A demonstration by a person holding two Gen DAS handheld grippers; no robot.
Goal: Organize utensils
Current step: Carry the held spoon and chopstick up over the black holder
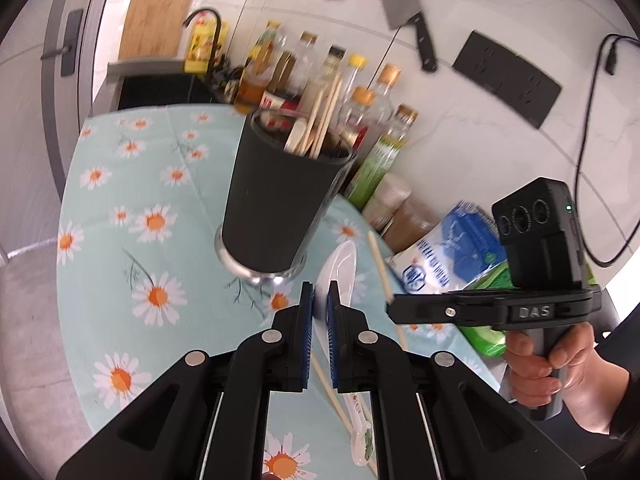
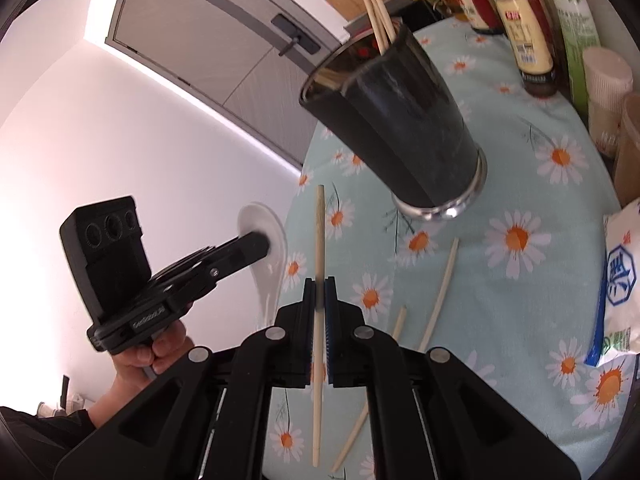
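2 grips | L gripper (image 1: 320, 300) clamps white spoon (image 1: 340, 264) | R gripper (image 2: 319, 292) clamps pale wood chopstick (image 2: 319, 240)

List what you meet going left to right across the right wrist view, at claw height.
Left claw shut on the white spoon → right claw shut on a chopstick → loose chopstick on the daisy tablecloth → white and blue bag.
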